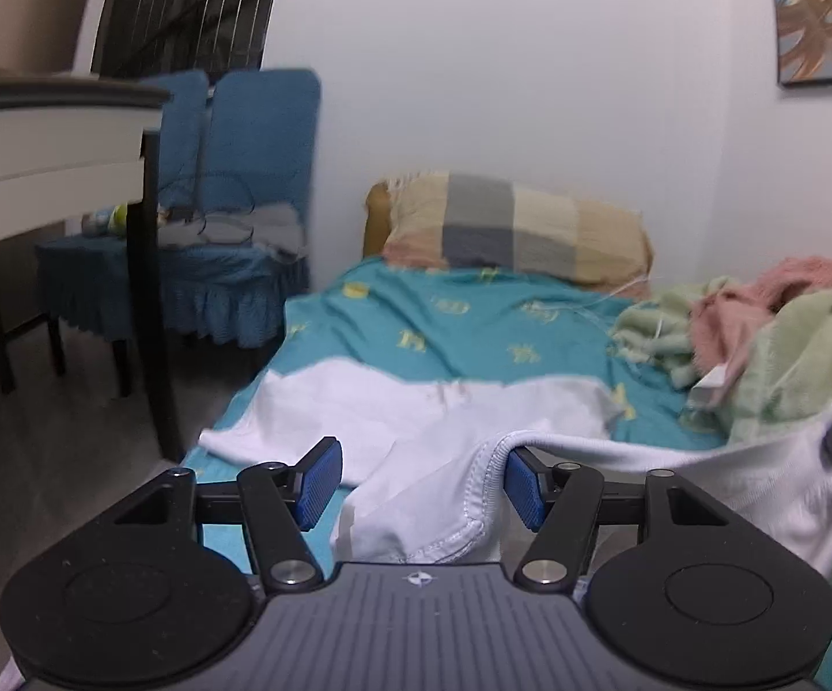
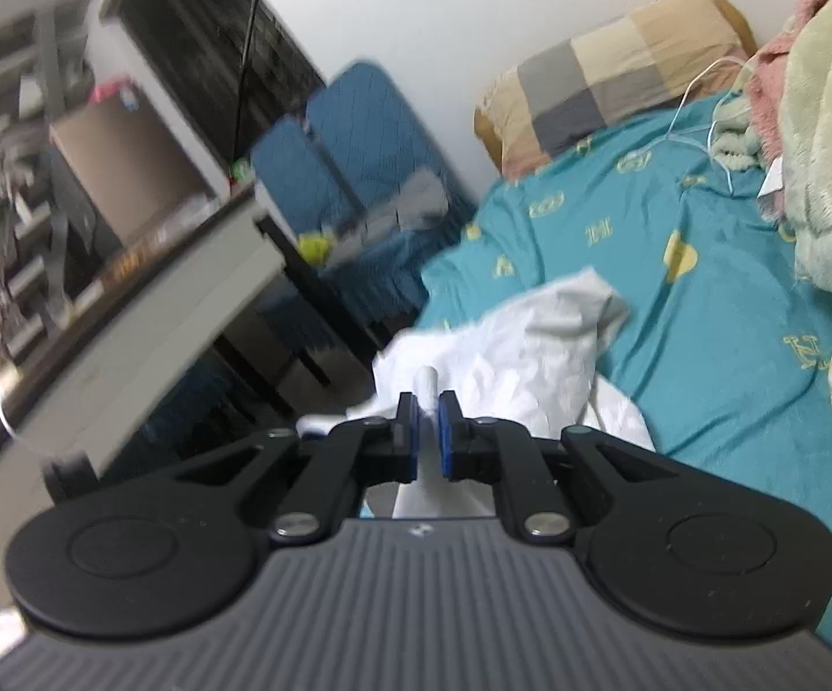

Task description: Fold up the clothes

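Note:
A white garment (image 1: 416,409) lies spread across the teal bed sheet (image 1: 462,322). Its ribbed hem rises toward me and stretches off to the right. My left gripper (image 1: 420,486) is open just above the bed. The bunched hem sits between its blue pads (image 1: 318,483) and touches only the right one. In the right wrist view my right gripper (image 2: 427,426) is shut on a thin upright fold of the same white garment (image 2: 531,345), which crumples on the sheet beyond it.
A checked pillow (image 1: 514,224) lies at the head of the bed. Green and pink blankets (image 1: 773,334) are piled along the right side. Left of the bed stand blue-covered chairs (image 1: 243,201) and a white table with a black leg (image 1: 154,288).

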`<state>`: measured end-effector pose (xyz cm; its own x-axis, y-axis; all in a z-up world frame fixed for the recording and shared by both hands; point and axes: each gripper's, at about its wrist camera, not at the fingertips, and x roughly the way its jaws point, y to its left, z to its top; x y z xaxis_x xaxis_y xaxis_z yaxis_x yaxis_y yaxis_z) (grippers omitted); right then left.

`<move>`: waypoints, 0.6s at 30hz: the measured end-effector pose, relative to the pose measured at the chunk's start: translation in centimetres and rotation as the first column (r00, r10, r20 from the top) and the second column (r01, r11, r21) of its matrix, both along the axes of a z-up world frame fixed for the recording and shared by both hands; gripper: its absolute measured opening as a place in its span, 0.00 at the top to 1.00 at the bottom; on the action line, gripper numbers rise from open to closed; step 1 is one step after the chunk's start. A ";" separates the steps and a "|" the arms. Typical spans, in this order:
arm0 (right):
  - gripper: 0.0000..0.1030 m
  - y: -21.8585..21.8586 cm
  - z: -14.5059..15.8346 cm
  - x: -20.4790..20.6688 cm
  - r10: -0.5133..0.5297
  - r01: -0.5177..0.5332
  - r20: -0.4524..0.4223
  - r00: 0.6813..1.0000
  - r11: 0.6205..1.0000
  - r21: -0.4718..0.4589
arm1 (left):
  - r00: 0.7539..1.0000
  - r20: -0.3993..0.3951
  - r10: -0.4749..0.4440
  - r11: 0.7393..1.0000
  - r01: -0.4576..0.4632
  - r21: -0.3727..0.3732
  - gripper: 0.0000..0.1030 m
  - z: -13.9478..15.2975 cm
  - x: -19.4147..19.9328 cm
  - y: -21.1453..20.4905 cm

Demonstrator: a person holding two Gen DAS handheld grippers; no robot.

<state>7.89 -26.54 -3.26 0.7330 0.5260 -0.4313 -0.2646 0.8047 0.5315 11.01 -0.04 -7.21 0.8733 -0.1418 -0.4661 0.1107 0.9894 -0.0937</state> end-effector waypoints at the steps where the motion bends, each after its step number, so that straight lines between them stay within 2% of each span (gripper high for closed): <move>1: 0.89 0.4 -0.2 0.1 0.014 -0.015 -0.018 1.000 0.999 -0.028 | 1.000 -0.024 -0.016 1.000 0.015 -0.005 0.65 -0.4 0.3 0.0; 3: 0.89 1.4 -1.1 0.3 0.062 -0.070 -0.081 0.995 0.993 -0.099 | 0.997 -0.057 -0.059 0.998 0.057 -0.026 0.83 -0.8 0.6 -0.1; 4: 0.89 1.9 -1.6 0.4 0.076 -0.091 -0.114 0.991 0.986 -0.137 | 0.995 -0.056 -0.081 0.996 0.079 -0.028 0.88 -0.8 0.6 -0.2; 6: 0.88 2.7 -2.5 0.3 0.090 -0.120 -0.156 0.984 0.974 -0.194 | 0.993 -0.030 -0.115 0.993 0.114 -0.028 0.89 -0.4 0.2 -0.6; 8: 0.87 3.1 -2.7 0.1 0.119 -0.152 -0.164 0.979 0.967 -0.206 | 0.990 -0.009 -0.141 0.989 0.140 -0.054 0.90 0.2 -0.3 -0.9; 11: 0.81 3.6 -1.5 -1.0 0.159 -0.171 -0.074 0.985 0.962 -0.211 | 0.982 0.012 -0.186 0.978 0.187 -0.095 0.91 1.6 -1.0 -0.8; 13: 0.59 4.1 -0.8 -1.7 0.170 -0.170 -0.018 0.985 0.966 -0.194 | 0.977 0.026 -0.210 0.970 0.212 -0.121 0.91 2.6 -1.6 -0.6; 15: 0.47 4.7 -0.4 -2.2 0.175 -0.167 0.027 0.984 0.968 -0.185 | 0.973 0.043 -0.225 0.963 0.229 -0.146 0.92 3.6 -2.2 -0.2; 18: 0.45 6.0 -0.4 -2.5 0.178 -0.162 0.056 0.982 0.962 -0.221 | 0.967 0.072 -0.245 0.949 0.255 -0.186 0.92 5.0 -3.1 0.4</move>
<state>5.38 -20.56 -3.64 0.6753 0.5467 -0.4951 -0.4396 0.8373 0.3251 7.94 0.32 -2.20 0.8187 -0.4409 -0.3678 0.3610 0.8934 -0.2675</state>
